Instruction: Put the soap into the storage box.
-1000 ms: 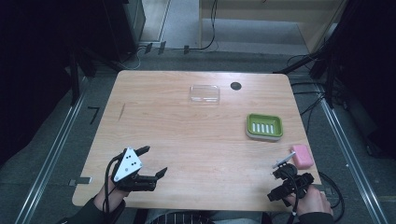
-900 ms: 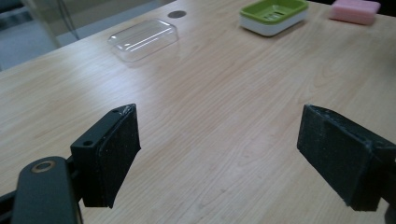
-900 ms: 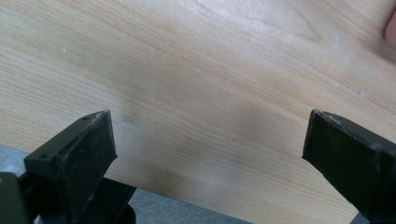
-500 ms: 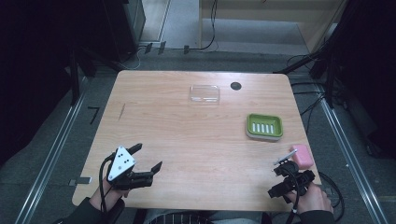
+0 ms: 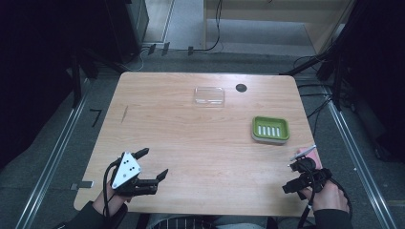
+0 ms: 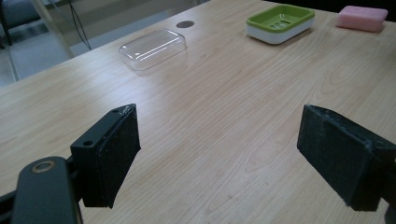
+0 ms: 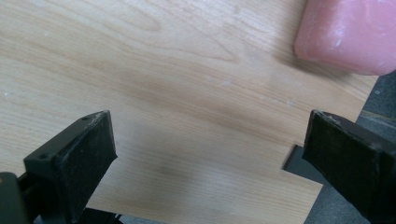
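- The left tool [image 5: 152, 164] is held low over the near left corner of the wooden tabletop [image 5: 191, 138], its jaws spread wide apart with nothing between them.
- In the left gripper view, bare wood is seen between the two black jaws of the left tool [image 6: 219, 154].
- The right tool [image 5: 300, 177] is held at the near right edge of the tabletop; in the right gripper view its jaws stand wide apart over the wood grain, and nothing is gripped by the right tool [image 7: 208, 163].
- A pink soap bar [image 7: 350, 35] lies on the tabletop just beyond the right tool, near the right edge; it is also seen at the far right of the left gripper view [image 6: 363, 17].
- A green soap dish [image 5: 271, 129] with a slotted white insert is set on the right half of the tabletop, apart from the soap bar.
- A clear plastic lid [image 5: 209, 96] lies near the far edge, and a dark round grommet [image 5: 241, 88] is seen just beside it.
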Tool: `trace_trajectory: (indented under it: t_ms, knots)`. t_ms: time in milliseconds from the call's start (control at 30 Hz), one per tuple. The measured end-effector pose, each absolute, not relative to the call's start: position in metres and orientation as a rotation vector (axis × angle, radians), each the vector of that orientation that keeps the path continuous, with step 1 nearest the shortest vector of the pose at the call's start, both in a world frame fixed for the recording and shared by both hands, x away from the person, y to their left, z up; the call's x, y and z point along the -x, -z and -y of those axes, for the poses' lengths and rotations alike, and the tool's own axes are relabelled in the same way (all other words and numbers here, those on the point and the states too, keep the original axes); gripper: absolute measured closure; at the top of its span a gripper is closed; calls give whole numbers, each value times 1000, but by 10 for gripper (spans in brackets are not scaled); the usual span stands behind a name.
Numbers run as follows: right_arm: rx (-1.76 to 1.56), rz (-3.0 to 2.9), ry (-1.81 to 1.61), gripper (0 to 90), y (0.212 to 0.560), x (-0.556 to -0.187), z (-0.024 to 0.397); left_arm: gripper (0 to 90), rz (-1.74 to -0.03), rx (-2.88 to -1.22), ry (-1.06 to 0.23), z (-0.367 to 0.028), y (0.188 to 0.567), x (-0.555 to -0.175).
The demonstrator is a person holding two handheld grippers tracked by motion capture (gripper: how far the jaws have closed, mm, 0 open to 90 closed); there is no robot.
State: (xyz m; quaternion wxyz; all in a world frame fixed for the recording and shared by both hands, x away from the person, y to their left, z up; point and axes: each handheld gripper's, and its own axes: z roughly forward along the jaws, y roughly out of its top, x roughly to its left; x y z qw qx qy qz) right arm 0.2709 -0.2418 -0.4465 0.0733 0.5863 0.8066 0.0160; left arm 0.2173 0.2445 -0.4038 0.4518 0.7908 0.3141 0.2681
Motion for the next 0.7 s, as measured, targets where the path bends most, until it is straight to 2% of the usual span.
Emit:
trace_trajectory:
  t_ms: [700]
  knots:
    - [-1805, -2421, -53, 27, 448, -297, 254, 140, -730, -1984, -636, -242, 404, -217]
